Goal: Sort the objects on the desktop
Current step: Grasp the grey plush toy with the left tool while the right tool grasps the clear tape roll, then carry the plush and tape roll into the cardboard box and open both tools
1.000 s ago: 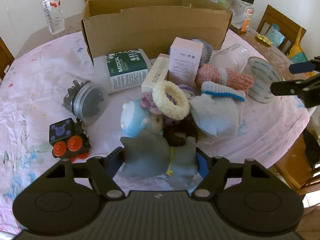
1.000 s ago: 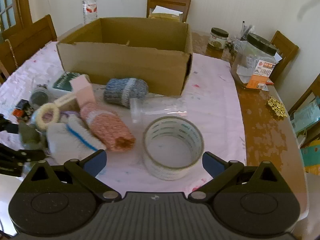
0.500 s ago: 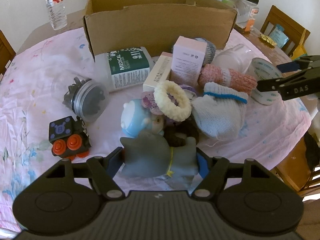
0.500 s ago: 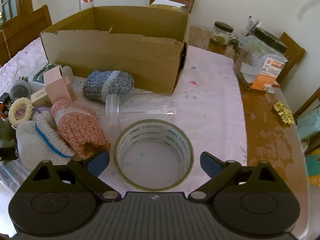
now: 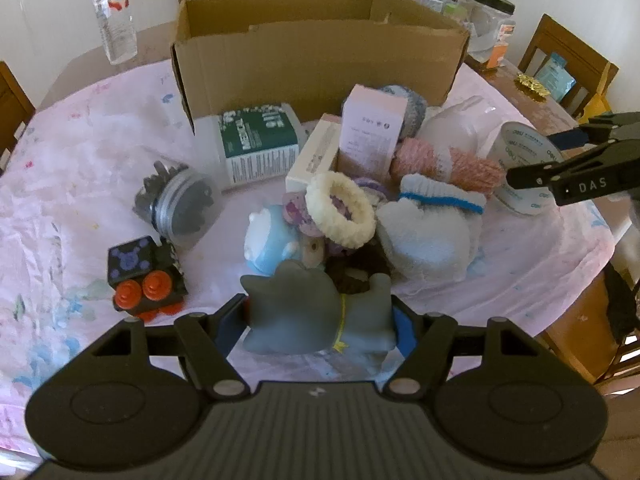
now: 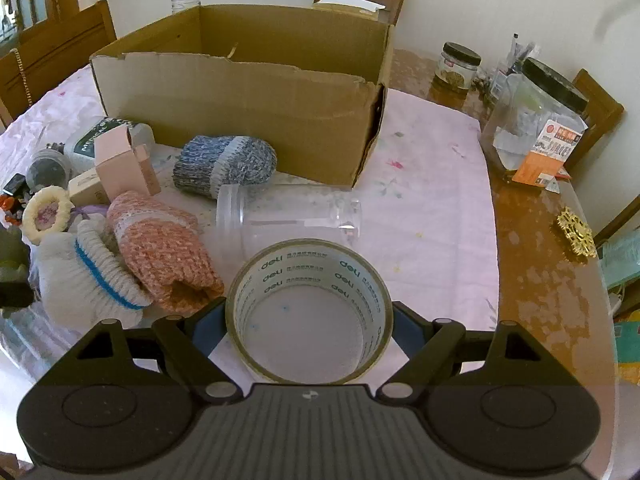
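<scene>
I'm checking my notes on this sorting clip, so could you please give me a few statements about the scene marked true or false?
1. The left gripper is clamped on a grey toy. True.
2. The tape roll sits between the right gripper's closing jaws. True.
3. The clear jar stands upright. False: it lies on its side behind the tape roll.
4. The blue sock is inside the cardboard box. False: it lies on the cloth in front of the box.
5. The water bottle stands beyond the box. True.
6. The pink sock lies to the right of the tape roll. False: it lies to its left, beside the white sock.
</scene>
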`<state>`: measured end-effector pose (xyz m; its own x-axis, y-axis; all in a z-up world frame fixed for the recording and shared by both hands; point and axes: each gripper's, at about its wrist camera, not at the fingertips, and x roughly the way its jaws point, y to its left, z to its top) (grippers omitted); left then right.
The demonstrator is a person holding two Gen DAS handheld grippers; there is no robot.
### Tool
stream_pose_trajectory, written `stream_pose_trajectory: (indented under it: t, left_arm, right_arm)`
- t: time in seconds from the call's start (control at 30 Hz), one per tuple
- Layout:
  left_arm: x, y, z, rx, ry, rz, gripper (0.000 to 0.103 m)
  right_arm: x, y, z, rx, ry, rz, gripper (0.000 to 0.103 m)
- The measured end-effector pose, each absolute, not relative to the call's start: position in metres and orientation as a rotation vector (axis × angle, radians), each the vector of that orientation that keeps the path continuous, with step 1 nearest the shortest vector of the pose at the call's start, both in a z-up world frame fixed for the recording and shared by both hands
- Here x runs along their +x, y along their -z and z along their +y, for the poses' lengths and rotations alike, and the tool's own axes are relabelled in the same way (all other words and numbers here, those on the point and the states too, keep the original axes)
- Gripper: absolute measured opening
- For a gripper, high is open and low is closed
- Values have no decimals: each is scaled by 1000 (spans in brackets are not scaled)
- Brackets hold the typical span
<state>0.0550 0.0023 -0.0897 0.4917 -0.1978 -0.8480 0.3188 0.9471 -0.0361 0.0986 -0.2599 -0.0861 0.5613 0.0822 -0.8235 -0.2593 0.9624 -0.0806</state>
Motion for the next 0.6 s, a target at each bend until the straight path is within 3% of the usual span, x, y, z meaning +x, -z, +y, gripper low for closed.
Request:
stream_pose_trajectory:
  t: [0.6]
  left_arm:
    - [66, 36, -2, 122, 319, 873, 72]
  right_arm:
    - [98, 22, -253, -215, -270, 846, 88]
